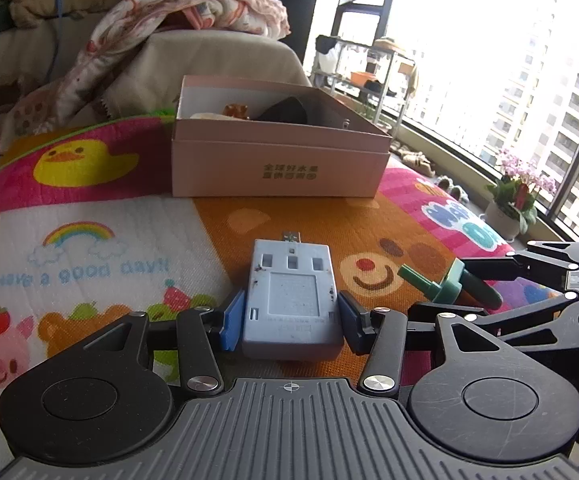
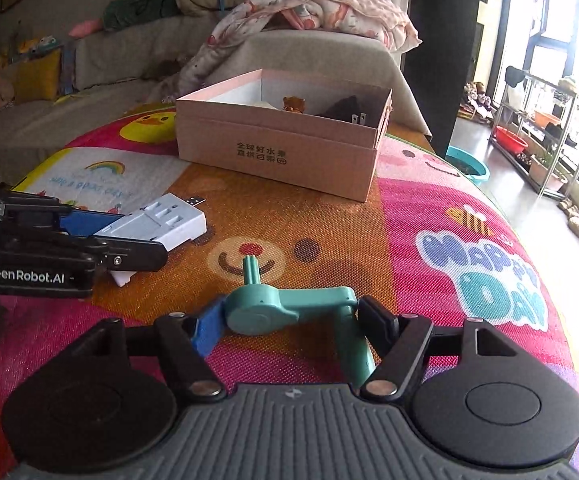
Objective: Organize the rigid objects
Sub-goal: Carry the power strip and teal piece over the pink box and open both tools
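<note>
The play mat (image 1: 89, 216) reads "Have a good day!" under a rainbow and, in the right wrist view, "HAPPY DAY" in bubble letters, the pink box (image 2: 277, 152) carries two lines of Chinese characters, and the left gripper (image 2: 29, 276) is marked "GenRobot.AI".

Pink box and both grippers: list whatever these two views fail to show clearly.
- Pink box: both views see over its front wall only; a brown figure and a dark item peek out, the rest is hidden.
- Green tool: in the right wrist view its lower arm runs behind the right gripper.
- Grey-blue charger: underside hidden against the mat in both views; the left gripper covers its sides.
- Print on the charger: too small.
</note>
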Demonstrator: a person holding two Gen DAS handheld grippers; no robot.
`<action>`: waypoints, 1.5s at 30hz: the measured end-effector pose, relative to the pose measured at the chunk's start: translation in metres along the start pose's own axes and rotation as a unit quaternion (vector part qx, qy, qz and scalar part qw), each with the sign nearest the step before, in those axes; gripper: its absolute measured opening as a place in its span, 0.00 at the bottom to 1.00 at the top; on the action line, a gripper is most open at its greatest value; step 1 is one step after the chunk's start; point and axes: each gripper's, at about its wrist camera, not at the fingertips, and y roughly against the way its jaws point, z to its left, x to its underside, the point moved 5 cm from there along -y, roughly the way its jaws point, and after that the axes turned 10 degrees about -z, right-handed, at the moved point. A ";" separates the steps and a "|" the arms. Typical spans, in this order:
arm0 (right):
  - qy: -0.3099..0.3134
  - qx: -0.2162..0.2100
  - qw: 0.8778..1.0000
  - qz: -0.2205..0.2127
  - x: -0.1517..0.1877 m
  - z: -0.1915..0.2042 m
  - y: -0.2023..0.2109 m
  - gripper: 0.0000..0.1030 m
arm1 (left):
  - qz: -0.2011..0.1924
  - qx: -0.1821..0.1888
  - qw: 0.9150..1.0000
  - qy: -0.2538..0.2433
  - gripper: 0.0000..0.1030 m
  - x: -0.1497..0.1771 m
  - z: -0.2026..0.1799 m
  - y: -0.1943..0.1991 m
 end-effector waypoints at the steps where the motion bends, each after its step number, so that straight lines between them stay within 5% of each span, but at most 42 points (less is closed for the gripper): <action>1: 0.000 0.000 1.000 0.000 0.000 0.000 0.000 0.69 | 0.007 -0.002 1.000 -0.003 0.52 -0.002 -0.001 -0.002; 6: -0.004 0.000 1.000 0.000 0.002 0.001 0.000 0.71 | 0.030 -0.009 0.999 -0.022 0.52 -0.009 -0.007 -0.014; 18: 0.000 -0.010 1.000 0.006 0.000 0.001 0.003 0.69 | 0.017 0.004 0.996 -0.085 0.52 0.005 -0.016 0.003; 23: 0.029 -0.020 0.999 0.013 -0.002 0.002 0.011 0.68 | 0.018 0.024 0.998 -0.054 0.52 0.005 -0.007 0.018; 26: 0.025 -0.017 1.000 0.007 -0.014 -0.006 0.013 0.68 | -0.003 0.044 0.999 -0.011 0.51 -0.020 0.003 0.019; 30: 0.028 -0.002 0.999 -0.045 -0.063 -0.016 0.008 0.68 | -0.065 0.053 0.996 -0.016 0.51 -0.090 0.014 0.004; 37: 0.077 0.042 0.988 -0.125 -0.164 -0.015 -0.064 0.68 | -0.107 0.033 0.994 -0.005 0.51 -0.210 0.043 -0.097; 42: 0.058 0.049 0.992 -0.097 -0.177 -0.019 -0.113 0.76 | -0.021 0.001 1.000 0.018 0.50 -0.199 0.064 -0.167; 45: 0.046 0.044 0.994 -0.092 -0.158 -0.017 -0.098 0.81 | -0.021 0.016 0.999 0.023 0.50 -0.178 0.069 -0.150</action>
